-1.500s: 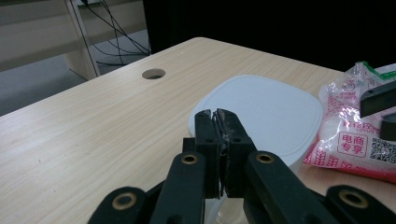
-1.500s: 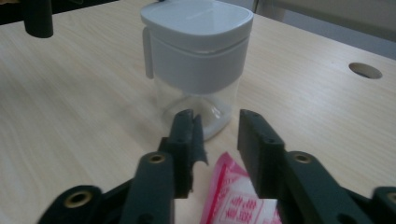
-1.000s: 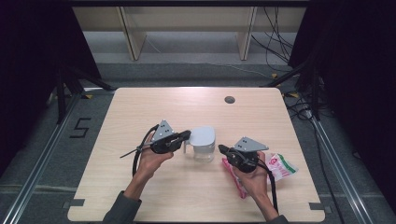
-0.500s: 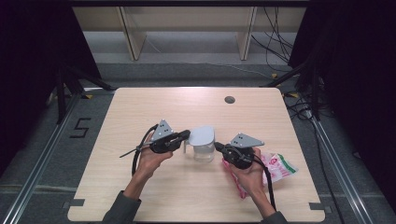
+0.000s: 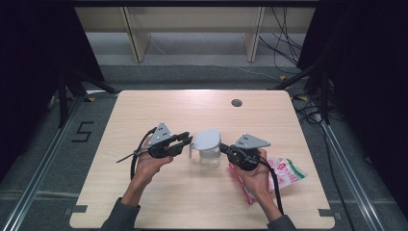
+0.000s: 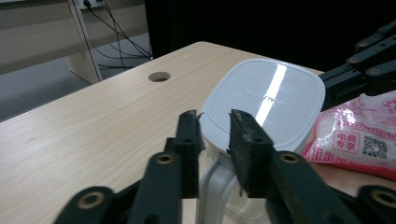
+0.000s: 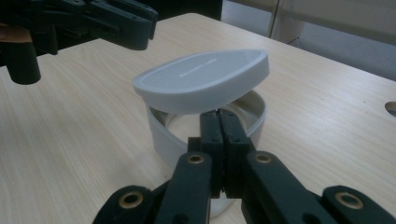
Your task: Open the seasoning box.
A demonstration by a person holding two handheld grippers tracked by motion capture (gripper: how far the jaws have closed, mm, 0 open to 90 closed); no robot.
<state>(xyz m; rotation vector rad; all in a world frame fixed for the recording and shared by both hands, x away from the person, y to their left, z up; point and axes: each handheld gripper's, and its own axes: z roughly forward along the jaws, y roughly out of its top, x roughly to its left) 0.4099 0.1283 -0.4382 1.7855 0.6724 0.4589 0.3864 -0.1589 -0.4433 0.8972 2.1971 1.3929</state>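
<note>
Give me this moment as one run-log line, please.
left gripper: jaws just opening, handle between | right gripper: shut, tips under lid | lid tilted on jug

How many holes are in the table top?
1: a round hole near the far right edge of the wooden table, beyond the lidded jug. Others could be hidden under the hands or pink bag.

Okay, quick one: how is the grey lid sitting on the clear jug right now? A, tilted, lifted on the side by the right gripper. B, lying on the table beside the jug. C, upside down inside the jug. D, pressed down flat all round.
A: in the right gripper view the lid sits tilted above the jug rim, with the shut right gripper under its raised edge.
</note>
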